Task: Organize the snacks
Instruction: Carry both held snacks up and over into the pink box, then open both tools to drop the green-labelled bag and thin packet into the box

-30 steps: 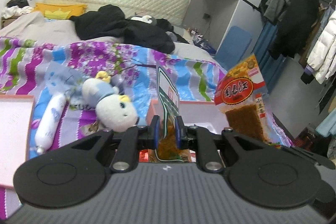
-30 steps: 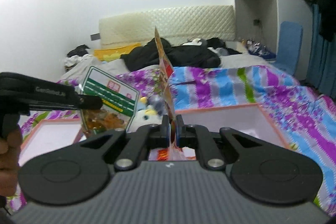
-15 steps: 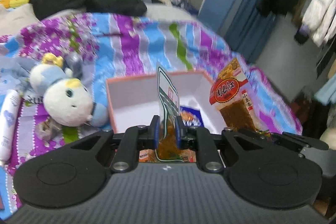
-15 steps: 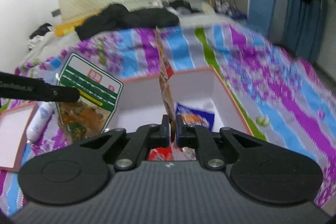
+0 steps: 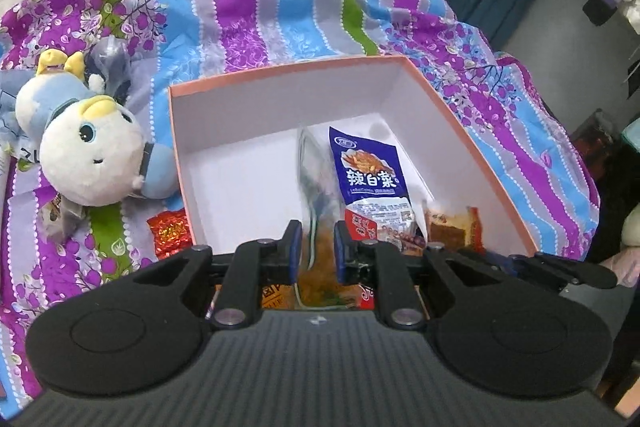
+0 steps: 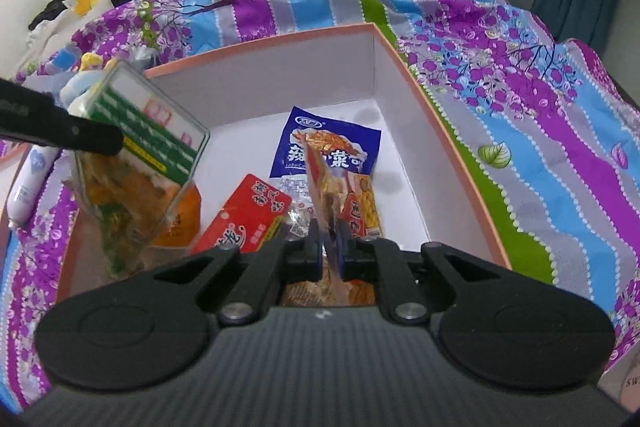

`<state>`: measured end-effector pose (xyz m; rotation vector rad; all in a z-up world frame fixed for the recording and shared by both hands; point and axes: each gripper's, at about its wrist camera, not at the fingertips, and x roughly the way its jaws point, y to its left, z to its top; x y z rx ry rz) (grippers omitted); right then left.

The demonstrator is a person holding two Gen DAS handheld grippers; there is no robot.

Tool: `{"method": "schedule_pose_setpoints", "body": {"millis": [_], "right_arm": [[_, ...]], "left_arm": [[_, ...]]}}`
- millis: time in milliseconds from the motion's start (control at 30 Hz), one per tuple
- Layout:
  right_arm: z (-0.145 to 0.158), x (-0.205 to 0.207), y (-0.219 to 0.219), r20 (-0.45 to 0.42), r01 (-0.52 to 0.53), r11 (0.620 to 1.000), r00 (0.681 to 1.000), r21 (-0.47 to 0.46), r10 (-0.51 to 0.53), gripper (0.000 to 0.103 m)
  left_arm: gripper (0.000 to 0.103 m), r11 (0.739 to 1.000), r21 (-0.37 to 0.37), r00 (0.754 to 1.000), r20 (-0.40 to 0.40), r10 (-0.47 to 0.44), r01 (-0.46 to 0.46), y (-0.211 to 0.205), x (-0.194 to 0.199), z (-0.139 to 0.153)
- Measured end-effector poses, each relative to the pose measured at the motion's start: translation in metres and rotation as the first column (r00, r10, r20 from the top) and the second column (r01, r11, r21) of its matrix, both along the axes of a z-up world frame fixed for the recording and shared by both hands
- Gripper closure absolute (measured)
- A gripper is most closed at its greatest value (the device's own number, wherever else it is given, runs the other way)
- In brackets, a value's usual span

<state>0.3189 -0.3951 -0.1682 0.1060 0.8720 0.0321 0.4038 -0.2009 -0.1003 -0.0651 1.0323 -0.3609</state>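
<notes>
On bed, over striped floral bedspread: open pink-rimmed box, white inside. Both grippers hang above it, tilted down.

L gripper: jaws easing apart, green-label snack pack betw. them, edge-on in L view. Pad contact unclear from L view; in R view pack hangs from L finger over box's left side.

R gripper: jaws opening, narrow gap, orange-red snack pack betw. them, edge-on, lower end over box contents.

Box floor: blue pack flat near right wall; red pack beside it.

Outside box, left: plush toy, small red foil packet touching box wall.
</notes>
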Motion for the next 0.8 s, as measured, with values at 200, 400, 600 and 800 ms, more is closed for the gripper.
{"method": "schedule_pose_setpoints", "body": {"millis": [200, 400, 600, 800], "right_arm": [[0.016, -0.006, 0.000, 0.050, 0.012, 1.000, 0.999, 0.027, -0.014, 0.060], [0.052, -0.021, 0.008, 0.149, 0.001, 0.999, 0.989, 0.049, -0.008, 0.060], [0.089, -0.039, 0.025, 0.254, -0.026, 0.998, 0.967, 0.058, 0.010, 0.060], [0.116, -0.061, 0.043, 0.341, -0.045, 0.996, 0.940, 0.074, 0.017, 0.060]], "left_arm": [[0.050, 1.000, -0.020, 0.998, 0.057, -0.006, 0.007, 0.007, -0.013, 0.022], [0.050, 0.999, -0.054, 0.990, 0.141, 0.003, 0.004, 0.024, -0.039, 0.056], [0.050, 0.997, -0.082, 0.972, 0.232, 0.022, -0.002, 0.048, -0.073, 0.092], [0.050, 0.993, -0.117, 0.947, 0.314, 0.060, -0.025, 0.074, -0.110, 0.119]]}}
